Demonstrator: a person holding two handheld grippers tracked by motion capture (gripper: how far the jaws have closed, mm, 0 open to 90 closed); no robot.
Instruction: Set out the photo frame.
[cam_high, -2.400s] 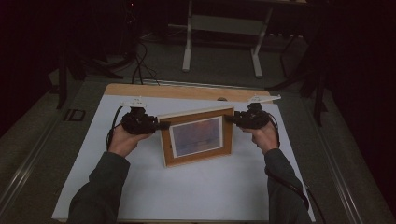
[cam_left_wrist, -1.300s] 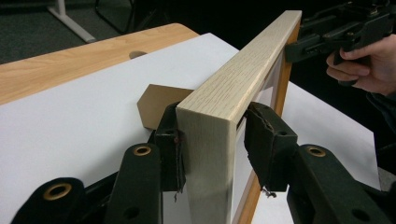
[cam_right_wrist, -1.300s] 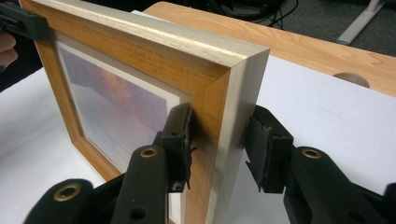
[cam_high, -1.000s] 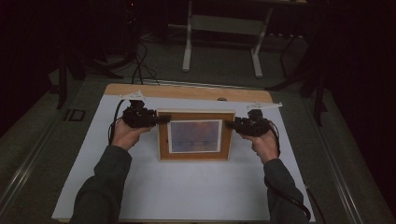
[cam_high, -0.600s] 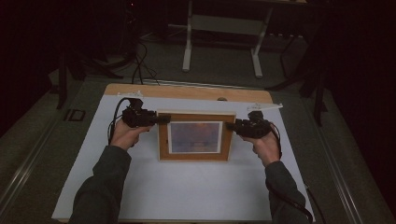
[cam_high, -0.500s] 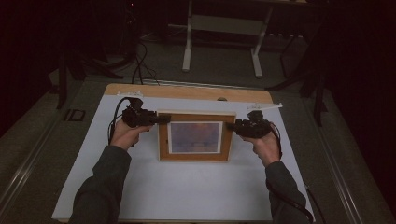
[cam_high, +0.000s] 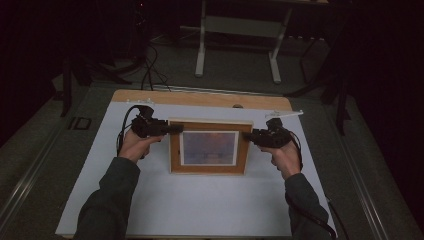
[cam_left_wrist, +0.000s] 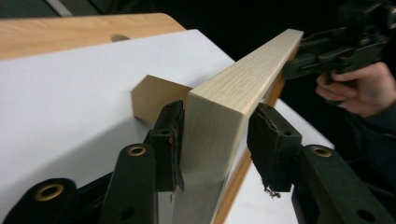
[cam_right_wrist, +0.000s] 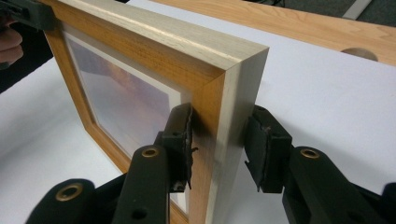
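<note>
Dark sleeves (cam_high: 107, 200), black cabled tools (cam_high: 172, 129)

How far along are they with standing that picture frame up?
Nearly finished. Done: the picture frame stands upright on the white sheet, its prop out behind. In hand: the fingers of the left gripper have just been opening, one now off the wood; the right gripper grips the other edge. Left: probably let go and draw both away.

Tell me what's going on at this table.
A person stands a wooden picture frame upright on the white table sheet, a claw at each side edge. The left claw has just been opening, one pad clear of the wood. The right claw straddles the other edge; its grip is unclear.
</note>
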